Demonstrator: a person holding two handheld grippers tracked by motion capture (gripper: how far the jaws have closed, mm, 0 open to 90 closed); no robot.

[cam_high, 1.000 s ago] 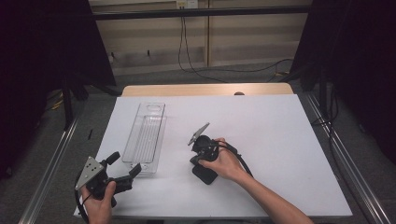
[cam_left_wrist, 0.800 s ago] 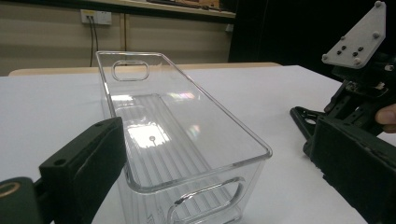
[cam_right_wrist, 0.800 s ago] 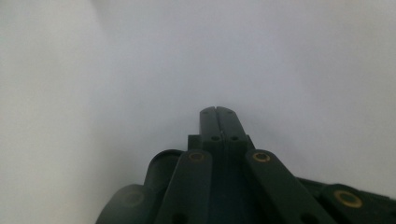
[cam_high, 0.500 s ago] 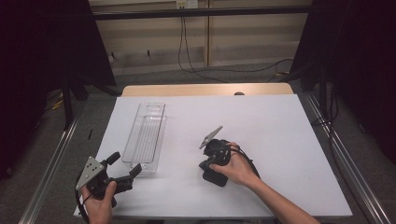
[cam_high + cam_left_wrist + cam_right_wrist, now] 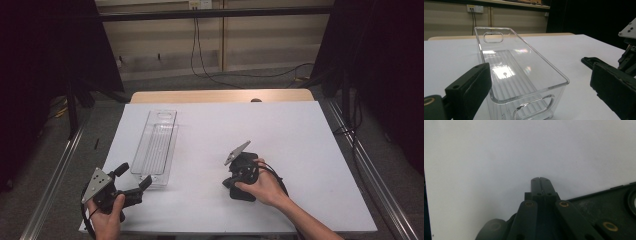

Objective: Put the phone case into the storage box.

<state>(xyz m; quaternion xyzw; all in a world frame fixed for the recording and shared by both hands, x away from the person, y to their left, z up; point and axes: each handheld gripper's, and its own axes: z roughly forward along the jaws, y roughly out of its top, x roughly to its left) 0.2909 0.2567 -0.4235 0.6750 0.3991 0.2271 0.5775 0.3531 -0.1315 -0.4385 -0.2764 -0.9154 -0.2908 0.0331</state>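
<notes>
The left claw point(image 5: 134, 181) gapes open at the near end of the clear bin point(image 5: 157, 145); the right claw point(image 5: 540, 185), closed and empty, hovers over the white tabletop point(image 5: 300, 140).

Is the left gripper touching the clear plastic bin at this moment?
Cannot tell. In the left gripper view, the left gripper stands with jaws wide open on either side of the clear bin's near end; whether either pad meets its wall is unclear.
</notes>
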